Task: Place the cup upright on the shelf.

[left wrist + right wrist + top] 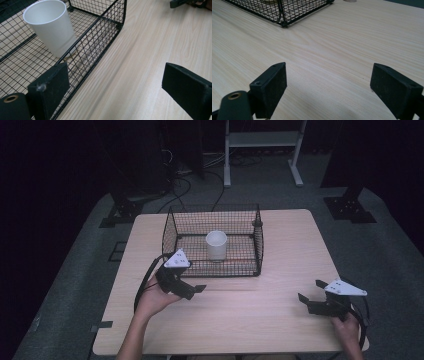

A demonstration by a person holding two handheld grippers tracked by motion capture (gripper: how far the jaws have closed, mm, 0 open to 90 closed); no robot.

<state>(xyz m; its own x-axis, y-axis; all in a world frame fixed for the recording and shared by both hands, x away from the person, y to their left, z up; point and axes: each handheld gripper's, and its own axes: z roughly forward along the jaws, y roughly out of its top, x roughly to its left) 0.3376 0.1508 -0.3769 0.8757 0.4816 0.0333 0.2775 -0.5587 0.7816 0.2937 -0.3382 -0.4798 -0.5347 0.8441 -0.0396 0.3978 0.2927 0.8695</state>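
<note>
Two black handheld grippers, left gripper (192,290) and right gripper (311,296), each topped by a grey three-cornered plate with small dark holes, trailing black looped cable, blocky matte black jaws, bare forearms.

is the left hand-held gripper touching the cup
Apart. The left gripper view shows the basket wall standing between the open left hand-held gripper and the cup, which sits inside.
</note>
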